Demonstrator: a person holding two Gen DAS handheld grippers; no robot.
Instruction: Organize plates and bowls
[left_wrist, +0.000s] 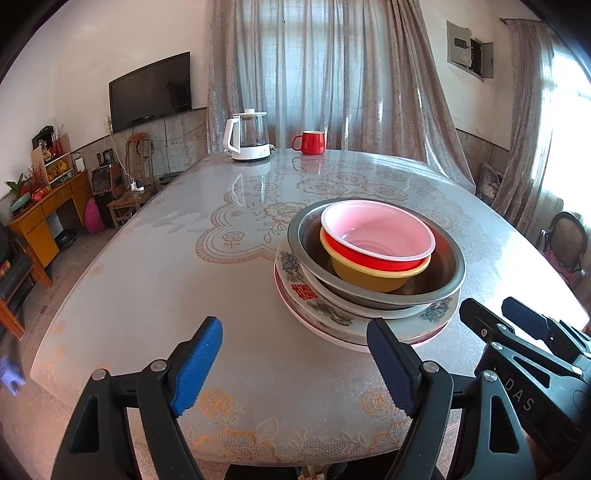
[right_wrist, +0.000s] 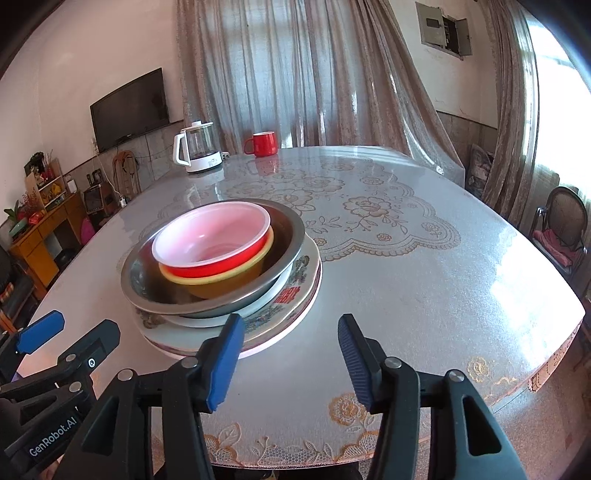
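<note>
Both your claws, left claw (left_wrist: 295, 365) and right claw (right_wrist: 291, 358), hang released and empty at the near desk (left_wrist: 147, 295) edge; the stack (left_wrist: 369, 280) looks finished, perhaps nothing left.

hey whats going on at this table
A person holds a gripper in each hand near a finished-looking stack: red bowl nested in a yellow bowl, inside a metal basin, on patterned plates. The left gripper and right gripper are both open, holding nothing.
</note>
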